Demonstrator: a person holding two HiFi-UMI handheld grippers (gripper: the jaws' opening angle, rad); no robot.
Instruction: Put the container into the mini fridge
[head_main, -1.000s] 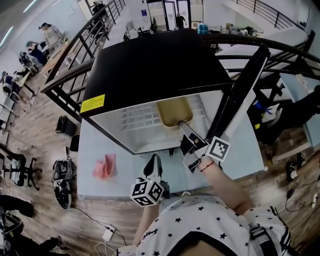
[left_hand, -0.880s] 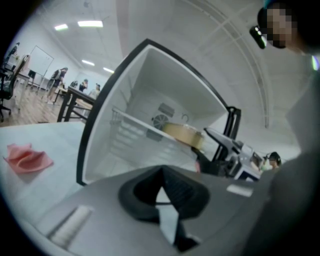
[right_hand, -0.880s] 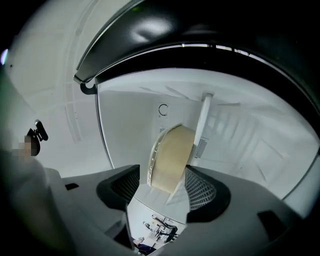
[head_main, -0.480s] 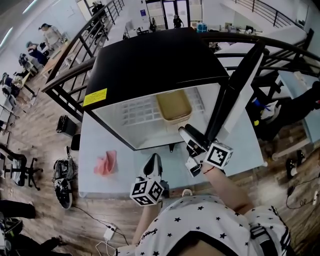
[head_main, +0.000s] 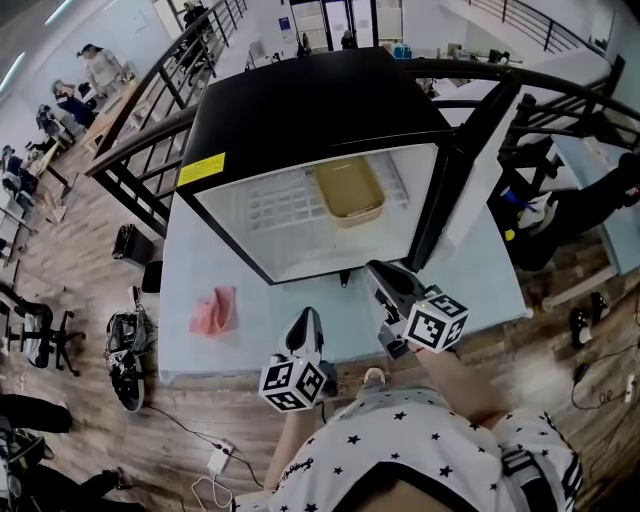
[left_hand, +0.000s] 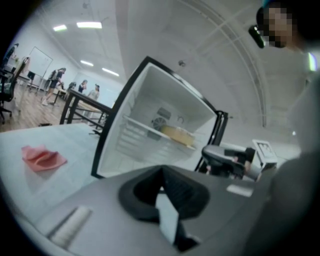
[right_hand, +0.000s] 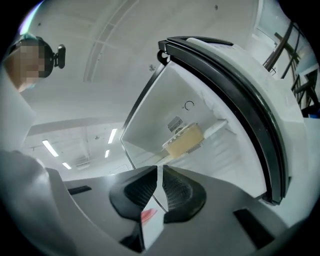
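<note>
The tan container (head_main: 349, 190) lies on the wire shelf inside the open black mini fridge (head_main: 320, 110); it also shows in the left gripper view as the container (left_hand: 177, 134) and in the right gripper view as the container (right_hand: 184, 140). My right gripper (head_main: 380, 272) is out in front of the fridge opening, apart from the container, its jaws closing with nothing between them. In its own view the right gripper (right_hand: 160, 172) has its pads nearly together. My left gripper (head_main: 308, 322) hovers over the table's front, shut and empty. The fridge door (head_main: 470, 170) stands open at the right.
A crumpled pink cloth (head_main: 213, 310) lies on the pale table (head_main: 200, 250) left of the fridge. Black railings (head_main: 140, 120) run behind the table, and people sit at desks on the floor far below at the left.
My right gripper has let go of the container on the shelf, drawn back out of the fridge toward me, and its jaws have come together. The left gripper has stayed put.
</note>
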